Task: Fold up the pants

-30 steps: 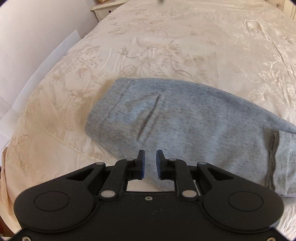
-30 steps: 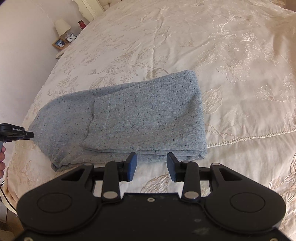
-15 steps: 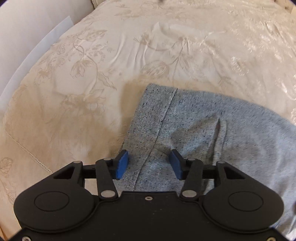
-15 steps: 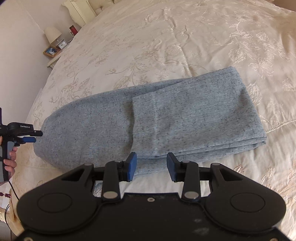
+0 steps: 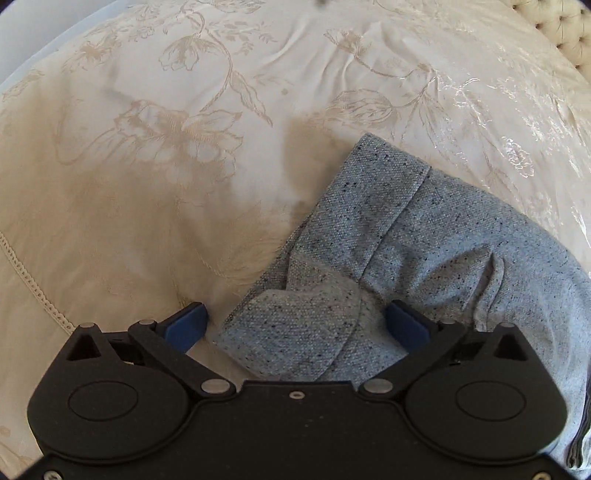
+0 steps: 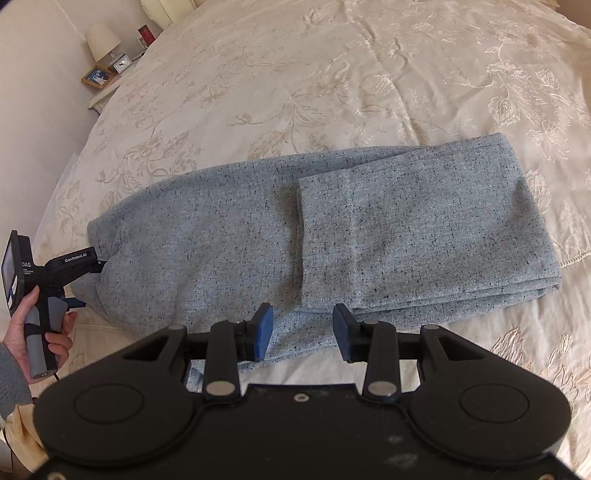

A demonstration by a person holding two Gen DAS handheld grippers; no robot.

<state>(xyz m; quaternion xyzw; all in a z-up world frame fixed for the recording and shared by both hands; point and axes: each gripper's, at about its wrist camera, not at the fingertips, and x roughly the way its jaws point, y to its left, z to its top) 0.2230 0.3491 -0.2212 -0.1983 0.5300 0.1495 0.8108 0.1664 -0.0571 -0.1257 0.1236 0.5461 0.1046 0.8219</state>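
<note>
Grey-blue speckled pants (image 6: 295, 229) lie folded lengthwise on the bed, one end doubled over at the right. In the left wrist view my left gripper (image 5: 295, 317) hangs low over a turned-up corner of the pants (image 5: 424, 240). Its jaws are opening wide, with that corner between the blue pads (image 5: 188, 321) but not pressed by them. From the right wrist view the left gripper (image 6: 88, 284) is at the pants' left end, held by a hand (image 6: 33, 332). My right gripper (image 6: 303, 325) is open above the pants' near edge, gripping nothing.
A cream floral bedspread (image 6: 332, 74) covers the bed, with a lace seam (image 5: 33, 284) near its edge. A nightstand at the far left holds a lamp (image 6: 101, 42), a small clock and a photo frame (image 6: 96, 76). A tufted headboard (image 5: 565, 29) shows top right.
My left gripper has sunk toward the pants' end and its jaws have spread from nearly shut to wide. My right gripper has slid left along the near edge, its gap unchanged.
</note>
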